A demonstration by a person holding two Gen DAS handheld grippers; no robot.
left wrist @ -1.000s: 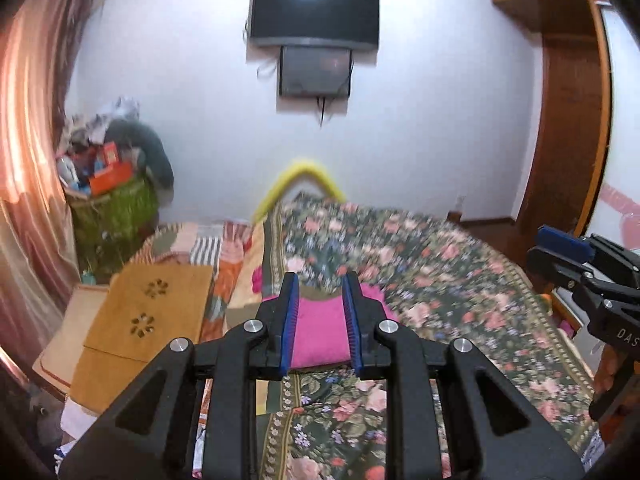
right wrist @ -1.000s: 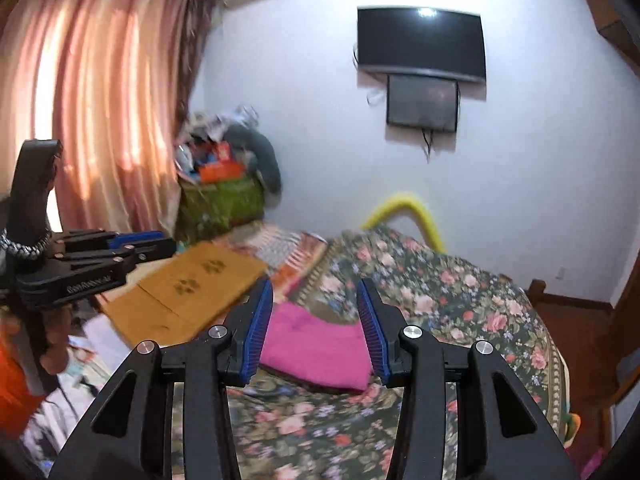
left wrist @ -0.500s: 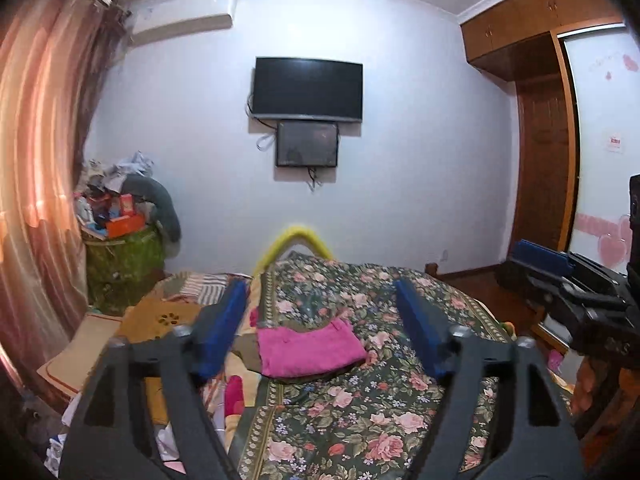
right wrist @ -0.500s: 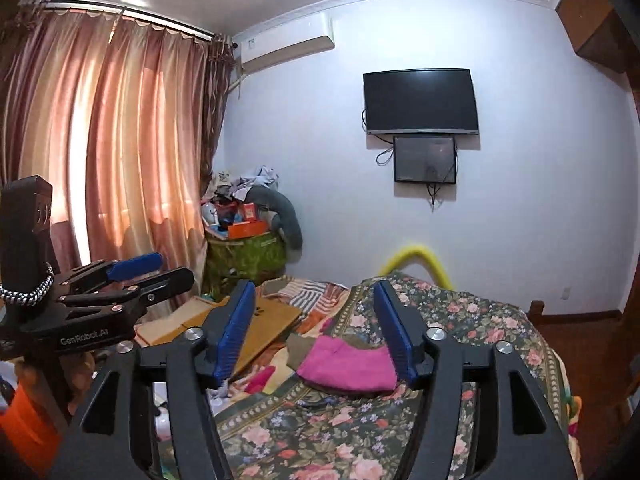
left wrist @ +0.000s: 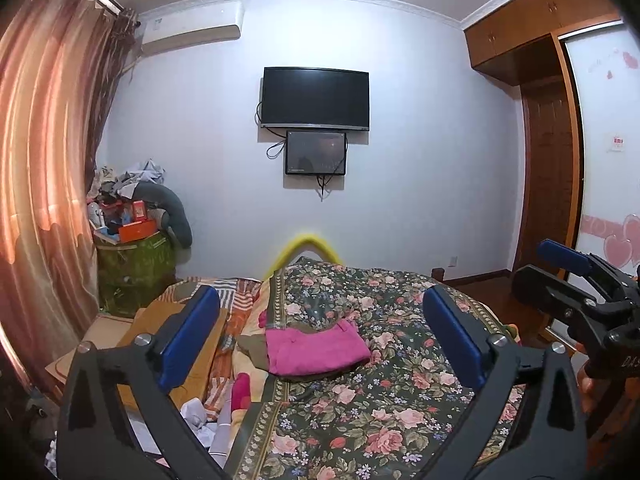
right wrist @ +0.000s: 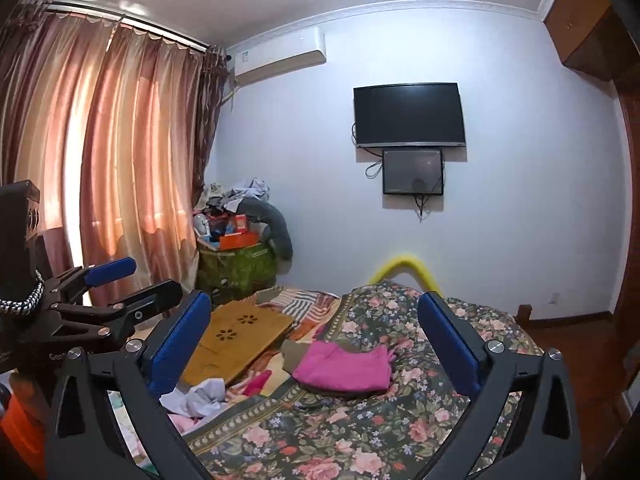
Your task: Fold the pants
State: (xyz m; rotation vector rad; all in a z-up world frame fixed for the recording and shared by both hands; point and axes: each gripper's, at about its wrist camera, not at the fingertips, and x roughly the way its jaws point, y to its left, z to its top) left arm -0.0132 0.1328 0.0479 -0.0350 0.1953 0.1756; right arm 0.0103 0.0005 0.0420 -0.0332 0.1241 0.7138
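Observation:
Folded pink pants (left wrist: 316, 350) (right wrist: 344, 366) lie on the floral bedspread (left wrist: 380, 400) (right wrist: 400, 440), partly on top of an olive garment (left wrist: 252, 350). My left gripper (left wrist: 320, 300) is back from the pants and above the bed, its jaws opening wide with nothing between the blue pads (left wrist: 188, 336). My right gripper (right wrist: 314, 300) is likewise back from the pants, jaws opening, nothing between them. Each gripper shows in the other's view: the right one (left wrist: 540, 270) at the right edge, the left one (right wrist: 140, 280) at the left edge.
A wooden lap desk (right wrist: 240, 340) and loose white and pink clothes (right wrist: 196, 396) lie left of the bedspread. A green hamper (left wrist: 136, 268) piled with items stands by the curtain (left wrist: 48, 200). A TV (left wrist: 316, 98) hangs on the far wall; a wardrobe (left wrist: 548, 200) is at the right.
Both grippers pulled back from the pink pants and tilted up, so the pants look smaller and farther. Both sets of jaws spread from nearly closed to wide apart.

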